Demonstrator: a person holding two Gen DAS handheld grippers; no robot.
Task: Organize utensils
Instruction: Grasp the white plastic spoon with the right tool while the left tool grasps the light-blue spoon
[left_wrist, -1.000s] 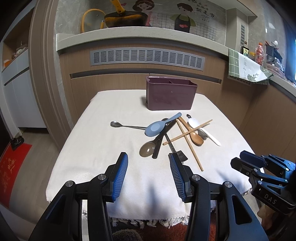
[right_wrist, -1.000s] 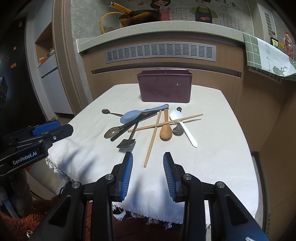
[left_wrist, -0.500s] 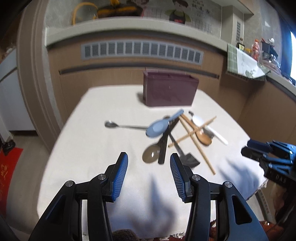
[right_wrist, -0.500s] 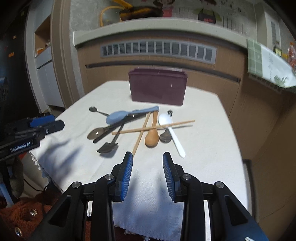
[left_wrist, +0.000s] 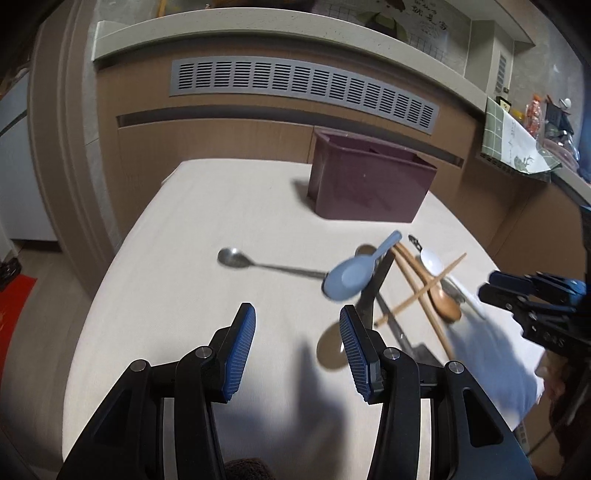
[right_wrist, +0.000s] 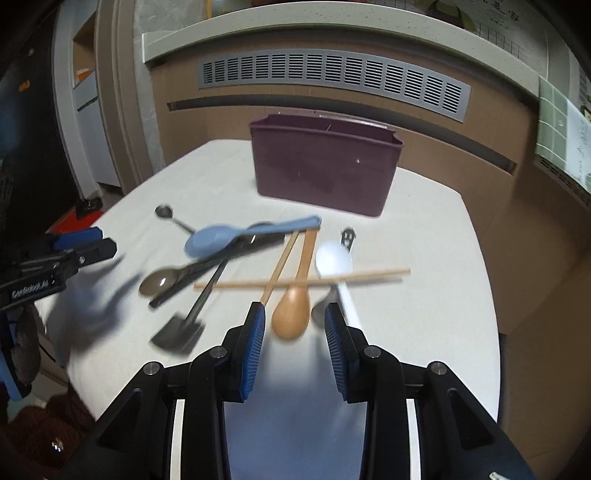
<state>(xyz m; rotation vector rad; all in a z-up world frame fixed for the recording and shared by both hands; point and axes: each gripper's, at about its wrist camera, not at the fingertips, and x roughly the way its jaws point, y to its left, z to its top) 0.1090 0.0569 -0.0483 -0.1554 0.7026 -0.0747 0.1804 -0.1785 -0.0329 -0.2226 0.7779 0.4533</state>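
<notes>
The right tongs (right_wrist: 294, 325) stand wide and empty just short of the brown wooden spoon (right_wrist: 293, 312), whose bowl lies nearest them and whose handle runs straight away toward the dark purple plastic utensil box (right_wrist: 325, 166) at the far side of the cloth-covered counter (right_wrist: 424, 295). The left tongs (left_wrist: 297, 334), also wide and empty, are off to the pile's left, so the right hand looks better placed.

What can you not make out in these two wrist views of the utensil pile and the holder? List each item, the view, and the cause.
- Inside of the purple holder: right wrist view, hidden by its front wall; contents unknown.
- Grey spoon bowl: right wrist view, blurred and partly behind the right hand-held gripper.
- Black spatula: left wrist view, partly behind the left hand-held gripper.
- Lettering on the wall tiles: left wrist view, too small.
</notes>
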